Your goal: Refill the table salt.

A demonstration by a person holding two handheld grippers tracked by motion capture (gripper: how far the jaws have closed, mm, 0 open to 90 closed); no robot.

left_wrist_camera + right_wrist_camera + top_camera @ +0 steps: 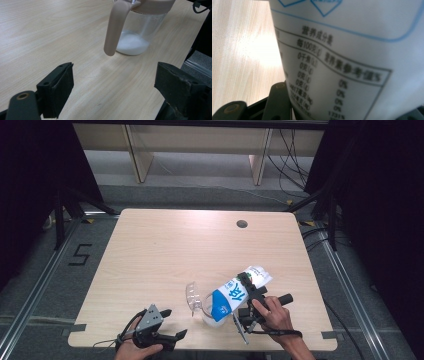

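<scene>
A white and blue bag (239, 290) with printed characters is tilted mouth-down over a clear pitcher (206, 310) near the table's front edge. My right gripper (250, 292) is shut on the bag's middle. In the right gripper view the bag's label (352, 50) is very close, with one finger (277, 100) against its side. The pitcher (142, 22) has a beige handle (116, 27) and white powder (131, 45) on its bottom. Its clear lid (192, 295) stands flipped open. My left gripper (175, 323) is open, low at the front left, apart from the pitcher.
The wooden table (165, 250) has a round cable hole (242, 224) at the back right. Grey floor with metal rails surrounds it, and dark curtains hang on both sides. The table's front edge lies just below both hands.
</scene>
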